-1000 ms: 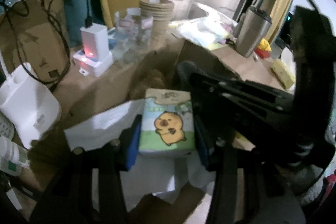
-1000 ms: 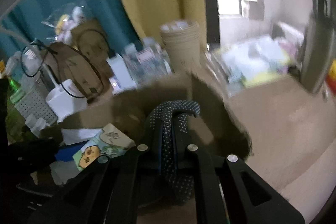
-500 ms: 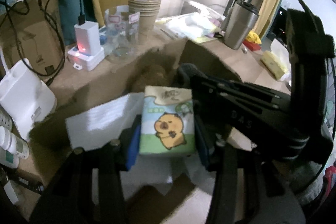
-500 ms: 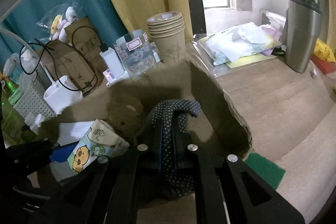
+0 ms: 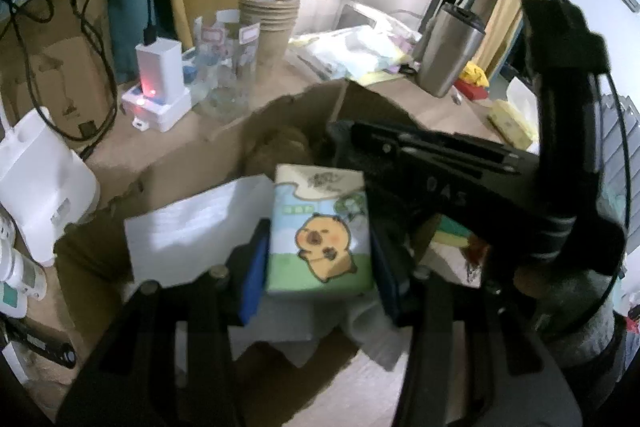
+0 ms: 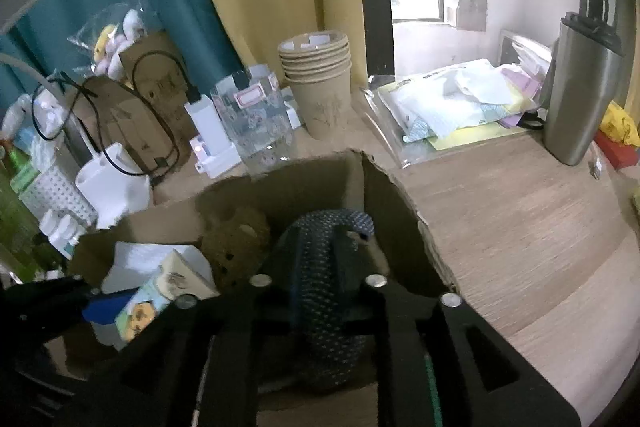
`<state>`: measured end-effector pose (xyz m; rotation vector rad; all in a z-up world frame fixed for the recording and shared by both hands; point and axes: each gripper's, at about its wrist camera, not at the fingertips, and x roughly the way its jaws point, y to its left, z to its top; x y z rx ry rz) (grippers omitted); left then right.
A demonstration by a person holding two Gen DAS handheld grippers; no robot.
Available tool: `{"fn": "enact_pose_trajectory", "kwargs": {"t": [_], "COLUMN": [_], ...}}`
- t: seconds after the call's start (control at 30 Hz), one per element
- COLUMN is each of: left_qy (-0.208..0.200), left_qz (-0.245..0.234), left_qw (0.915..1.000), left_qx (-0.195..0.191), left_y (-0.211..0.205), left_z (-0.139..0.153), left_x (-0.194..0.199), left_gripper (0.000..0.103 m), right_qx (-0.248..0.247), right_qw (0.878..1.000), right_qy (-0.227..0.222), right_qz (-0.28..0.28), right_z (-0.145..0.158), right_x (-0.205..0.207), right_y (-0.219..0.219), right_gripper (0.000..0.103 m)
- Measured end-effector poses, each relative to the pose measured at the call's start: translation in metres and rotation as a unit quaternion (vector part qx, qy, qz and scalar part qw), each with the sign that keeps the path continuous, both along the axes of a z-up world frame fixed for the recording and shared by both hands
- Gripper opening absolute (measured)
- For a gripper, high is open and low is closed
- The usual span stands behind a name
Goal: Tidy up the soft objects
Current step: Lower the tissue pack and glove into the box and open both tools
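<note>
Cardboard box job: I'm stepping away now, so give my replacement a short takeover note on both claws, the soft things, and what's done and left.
Left claw: shut on the tissue pack, held over the cardboard box.
Right claw: jaws have just been opening; the dotted dark cloth sits between them, inside the box, so the grip looks loosened.
Done: brown plush toy and white paper already in the box.
Left: pull the right claw clear, lower and release the tissue pack.

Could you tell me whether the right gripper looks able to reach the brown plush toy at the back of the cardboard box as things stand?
Probably not yet: the right gripper has the dark dotted fabric roll between its jaws, which have just been opening, while the brown plush toy lies beside it in the cardboard box.
</note>
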<state>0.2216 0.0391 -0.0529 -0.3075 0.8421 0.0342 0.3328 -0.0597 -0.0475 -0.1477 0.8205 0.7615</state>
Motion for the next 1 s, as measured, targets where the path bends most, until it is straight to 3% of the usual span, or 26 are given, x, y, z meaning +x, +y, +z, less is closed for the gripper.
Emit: {"fn": "enact_pose_trajectory", "kwargs": {"t": [0.13,0.2,0.4,0.5,0.63,0.7,0.77,0.87,1.0], "left_qy": [-0.005,-0.01,-0.032,-0.039,-0.048,-0.06,-0.07,-0.09,-0.093], "left_qz": [0.003,0.008,0.034,0.044,0.048,0.05,0.048,0.03,0.029], "left_qw": [0.9999,0.9997,0.9986,0.9979,0.9967,0.9956,0.995,0.9937,0.9924], "left_qx": [0.014,0.018,0.024,0.029,0.044,0.052,0.053,0.06,0.075], "left_y": [-0.001,0.001,0.014,0.02,0.022,0.021,0.02,0.013,0.009], "left_z": [0.002,0.004,0.01,0.014,0.02,0.027,0.033,0.042,0.052], "left_x": [-0.001,-0.003,-0.007,-0.009,-0.012,-0.017,-0.02,-0.022,-0.021], "left_gripper": [0.05,0.051,0.054,0.071,0.073,0.079,0.092,0.094,0.094], "right_qx": [0.004,-0.003,-0.024,-0.013,0.001,-0.008,-0.011,-0.003,0.007], "right_qw": [1.0,1.0,0.999,1.0,0.999,0.999,0.999,0.998,0.996], "right_qy": [-0.001,-0.003,-0.019,-0.022,-0.016,-0.016,-0.02,-0.018,-0.037], "right_qz": [0.006,0.007,0.008,-0.012,-0.034,-0.038,-0.042,-0.058,-0.086], "right_z": [0.004,0.006,0.018,0.029,0.04,0.042,0.045,0.054,0.074], "right_x": [-0.007,-0.01,-0.016,-0.018,-0.023,-0.03,-0.035,-0.041,-0.048], "right_y": [0.002,0.005,0.007,-0.002,-0.011,-0.01,-0.009,-0.011,-0.023], "right_gripper": [0.03,0.038,0.039,0.04,0.04,0.041,0.041,0.054,0.058]}}
